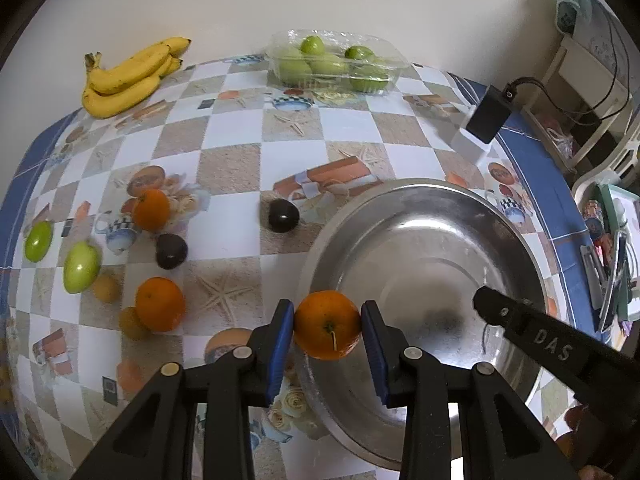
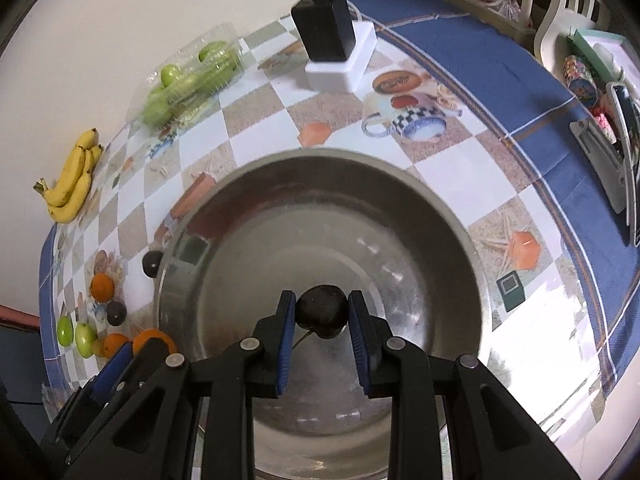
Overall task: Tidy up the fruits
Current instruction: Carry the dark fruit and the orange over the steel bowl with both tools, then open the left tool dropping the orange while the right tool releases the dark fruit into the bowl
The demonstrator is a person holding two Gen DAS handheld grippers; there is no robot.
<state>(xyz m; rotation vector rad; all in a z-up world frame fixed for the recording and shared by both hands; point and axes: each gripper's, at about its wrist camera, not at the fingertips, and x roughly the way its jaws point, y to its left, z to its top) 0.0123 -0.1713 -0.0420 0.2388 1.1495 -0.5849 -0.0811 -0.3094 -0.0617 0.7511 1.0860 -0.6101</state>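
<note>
1. Blue-padded left claw (image 1: 328, 330) pinches a round orange tangerine (image 1: 327, 325) between its pads, stem end facing the camera, above the near left rim of the wide, shallow steel bowl (image 1: 516, 240).
2. Blue-padded right claw (image 2: 322, 316) pinches a small dark round plum-like fruit (image 2: 321, 311), pads pressed on both of its sides, over the inside of the same bowl (image 2: 460, 264), which has no fruit lying in it.
3. From the left wrist view, the tip of the right claw's black arm (image 1: 532, 332) reaches in over the bowl's right part.
4. On the checked, picture-printed desk cloth (image 1: 240, 128) left of the bowl lie loose fruits: two more orange tangerines (image 1: 160, 304), two dark fruits (image 1: 283, 216), two green oval fruits (image 1: 81, 267) and small yellowish ones (image 1: 106, 288).
5. Farther back, a bunch of yellow bananas (image 1: 132, 76) rests near the wall on the left.
6. Beside them, well apart, a clear plastic tray of green fruits (image 1: 336, 62) stands at the desk's back edge.
7. To the right, a black adapter on a white block (image 2: 332, 48) sits near the blue border of the cloth.
</note>
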